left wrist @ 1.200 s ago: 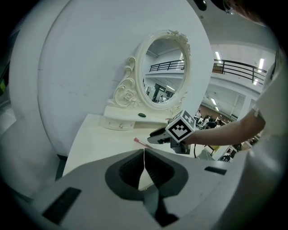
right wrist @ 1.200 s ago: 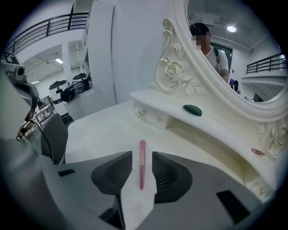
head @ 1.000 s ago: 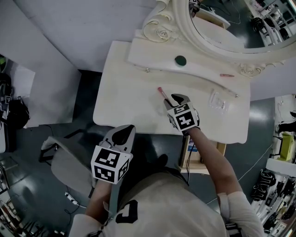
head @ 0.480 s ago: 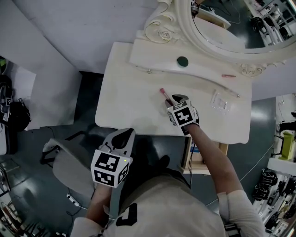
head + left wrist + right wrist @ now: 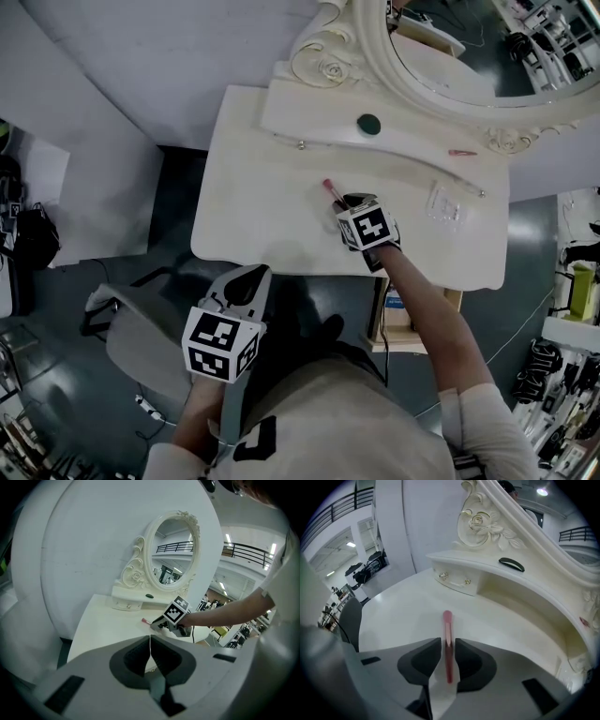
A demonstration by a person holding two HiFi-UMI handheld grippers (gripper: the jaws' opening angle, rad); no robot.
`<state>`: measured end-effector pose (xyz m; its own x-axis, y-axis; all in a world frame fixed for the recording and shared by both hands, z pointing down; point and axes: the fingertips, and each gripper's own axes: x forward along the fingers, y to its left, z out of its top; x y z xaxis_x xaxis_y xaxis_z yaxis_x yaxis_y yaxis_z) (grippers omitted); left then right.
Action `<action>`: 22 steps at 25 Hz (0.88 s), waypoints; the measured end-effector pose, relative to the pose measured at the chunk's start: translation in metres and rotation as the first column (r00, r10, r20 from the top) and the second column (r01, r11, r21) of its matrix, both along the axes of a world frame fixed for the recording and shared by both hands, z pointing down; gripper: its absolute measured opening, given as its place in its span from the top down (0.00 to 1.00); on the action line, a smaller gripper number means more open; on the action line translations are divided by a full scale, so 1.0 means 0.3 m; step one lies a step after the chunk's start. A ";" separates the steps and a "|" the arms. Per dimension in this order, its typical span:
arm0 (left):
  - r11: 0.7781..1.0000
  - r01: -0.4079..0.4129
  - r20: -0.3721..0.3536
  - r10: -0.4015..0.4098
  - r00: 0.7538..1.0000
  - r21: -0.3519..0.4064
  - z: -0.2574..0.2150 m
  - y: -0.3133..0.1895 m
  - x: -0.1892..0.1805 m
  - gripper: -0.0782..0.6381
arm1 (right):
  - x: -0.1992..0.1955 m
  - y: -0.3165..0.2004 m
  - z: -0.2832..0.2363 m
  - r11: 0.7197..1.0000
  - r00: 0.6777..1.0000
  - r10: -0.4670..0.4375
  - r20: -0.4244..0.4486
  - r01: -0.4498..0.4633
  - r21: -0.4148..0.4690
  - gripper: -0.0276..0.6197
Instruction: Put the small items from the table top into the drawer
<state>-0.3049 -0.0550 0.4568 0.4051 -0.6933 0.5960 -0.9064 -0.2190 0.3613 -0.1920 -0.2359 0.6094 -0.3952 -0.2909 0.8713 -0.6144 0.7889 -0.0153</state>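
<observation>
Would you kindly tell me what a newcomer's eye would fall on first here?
The ornate white mirror rising at the back of the dressing table dominates. In front of it, the right tool has a slim pink stick between its jaws, which have just been closing; the left tool hangs shut off the table's near edge.

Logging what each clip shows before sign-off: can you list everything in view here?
dressing table: one, cream, centre
mirror: one, ornate cream frame, at the table's back
raised shelf: one, cream, under the mirror
oval item: one, dark green, on the shelf
clip-like item: one, pink, at the shelf's right end
clear packet: one, transparent, table top, right
pink stick: one, table top, between the right claw's jaws
chair: one, grey, lower left
left claw: shut, empty, short of the table
right claw: jaws have just been closing, either side of the stick, not clearly gripping
</observation>
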 end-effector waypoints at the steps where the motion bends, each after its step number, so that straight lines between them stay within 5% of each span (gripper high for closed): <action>1: 1.000 -0.003 -0.003 0.003 1.000 -0.004 0.005 0.002 0.004 0.81 | 0.000 0.000 0.001 1.000 1.000 0.006 0.003 -0.006 -0.007 0.79; 22: 1.000 0.002 -0.020 -0.002 1.000 0.006 0.000 0.031 0.016 0.81 | -0.010 0.008 0.004 0.999 0.999 -0.036 0.004 0.036 -0.022 0.86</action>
